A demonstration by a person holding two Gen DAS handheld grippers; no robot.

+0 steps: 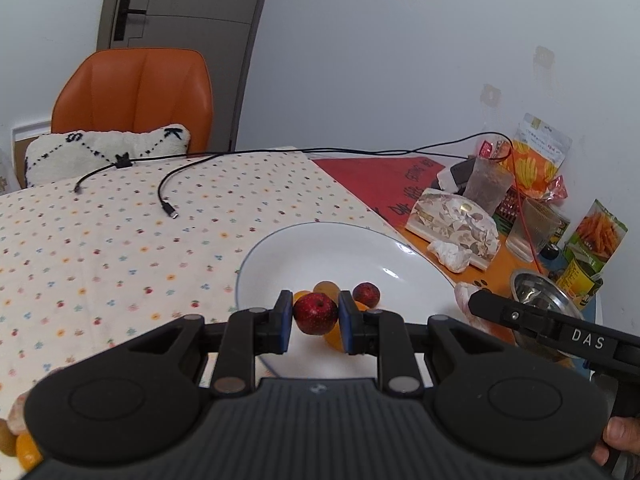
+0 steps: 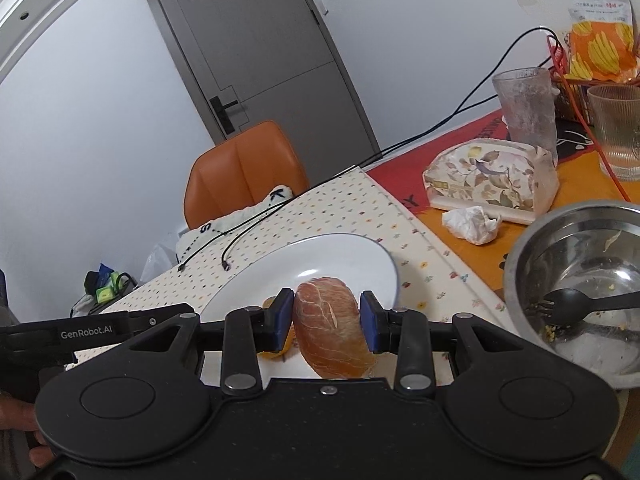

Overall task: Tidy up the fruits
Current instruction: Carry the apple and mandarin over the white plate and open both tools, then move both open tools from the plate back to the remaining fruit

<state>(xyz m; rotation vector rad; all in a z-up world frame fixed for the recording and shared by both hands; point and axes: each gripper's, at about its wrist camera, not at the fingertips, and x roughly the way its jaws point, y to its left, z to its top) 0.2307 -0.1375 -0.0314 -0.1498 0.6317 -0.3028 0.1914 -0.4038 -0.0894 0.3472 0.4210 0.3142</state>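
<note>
Midway through: the left gripper (image 1: 313, 316) clamped a red fruit (image 1: 315, 313) over the white plate (image 1: 280, 248), where several fruits already lay; the right gripper (image 2: 325, 320) pinched a peeled citrus (image 2: 332, 324) at six o'clock above it; more fruit (image 1: 24, 446) waited at seven o'clock.

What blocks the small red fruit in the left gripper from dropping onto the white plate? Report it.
Nothing visible. The left gripper holds the small red fruit directly above the white plate; only fruits already placed lie beneath.

Left gripper (image 1: 315, 320) was clamped tight, both pads pressing in; right gripper (image 2: 326, 320) was clamped wider, each held level by a hand (image 1: 618, 438).
</note>
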